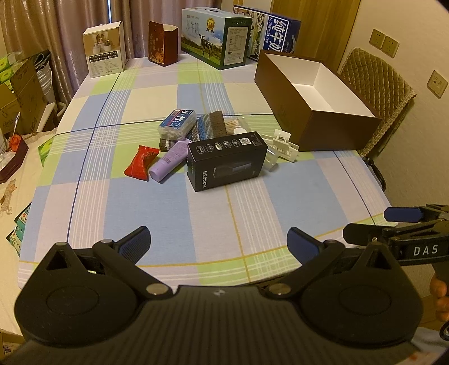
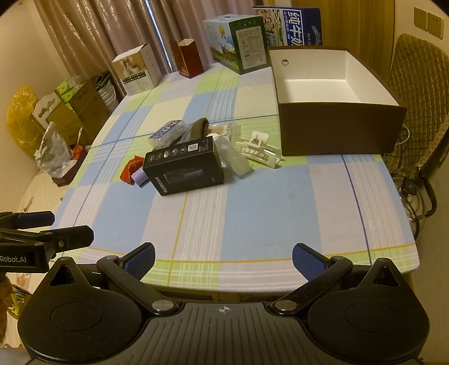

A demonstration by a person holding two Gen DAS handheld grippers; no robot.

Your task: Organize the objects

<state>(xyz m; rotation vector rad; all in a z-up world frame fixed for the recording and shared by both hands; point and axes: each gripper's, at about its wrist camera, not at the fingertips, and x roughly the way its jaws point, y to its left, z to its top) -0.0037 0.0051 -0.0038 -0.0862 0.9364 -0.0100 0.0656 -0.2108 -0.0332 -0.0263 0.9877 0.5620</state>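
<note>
A heap of small items lies mid-table on the checked cloth: a black product box [image 1: 227, 161] [image 2: 186, 165], a purple tube [image 1: 169, 161] [image 2: 139, 177], a red snack packet [image 1: 141, 165] [image 2: 129, 168], a clear case with a blue label [image 1: 176, 125] [image 2: 167, 133], a knitted cloth [image 1: 209, 126], a bag of cotton swabs [image 1: 234, 125] [image 2: 227, 129] and a white hair clip [image 1: 282, 144] [image 2: 258, 148]. An empty brown box with a white inside [image 1: 311, 112] [image 2: 336, 126] stands to their right. My left gripper [image 1: 219, 244] and right gripper [image 2: 223, 259] hover open over the table's near edge, well short of the heap, holding nothing.
Cartons line the table's far edge: a white box [image 1: 105, 49], a dark red box [image 1: 162, 42] and two milk cartons [image 1: 216, 36] [image 2: 289, 25]. A quilted chair [image 1: 376, 78] [image 2: 418, 92] stands right of the table. Boxes and bags crowd the left side [image 2: 70, 112].
</note>
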